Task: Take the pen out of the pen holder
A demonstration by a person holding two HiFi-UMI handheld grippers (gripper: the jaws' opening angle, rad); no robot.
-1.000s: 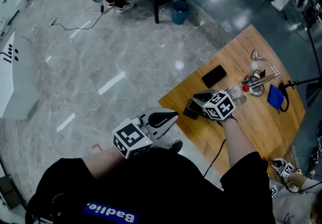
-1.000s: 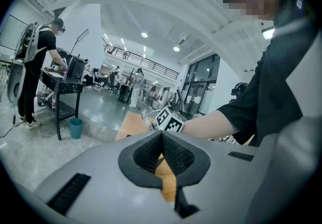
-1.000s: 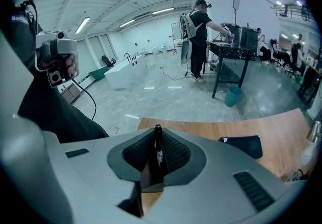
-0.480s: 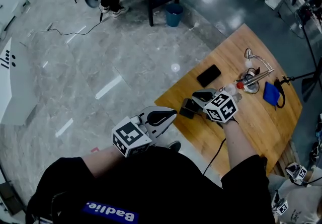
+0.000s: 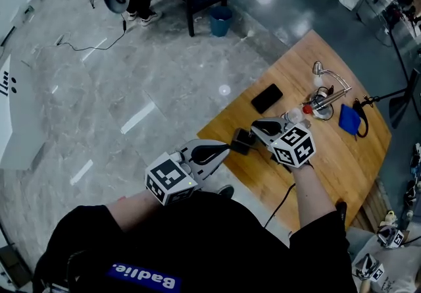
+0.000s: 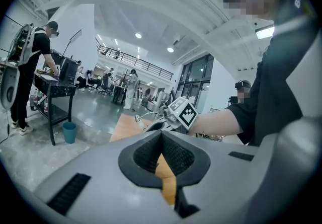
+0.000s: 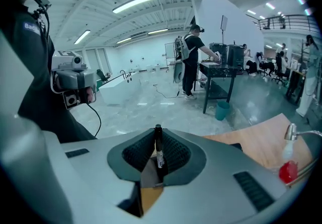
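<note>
The right gripper (image 7: 158, 143) pinches a black pen (image 7: 159, 153) between its ribbed pads. The pen stands upright, and its end pokes out past the jaws. In the head view this gripper hangs over the near corner of the wooden table (image 5: 342, 160), just beside a small black block (image 5: 241, 141) at the table's edge. The left gripper (image 6: 161, 140) has its jaws pressed together on nothing and is held off the table, above the floor. A black phone (image 5: 266, 98) lies farther along the table.
</note>
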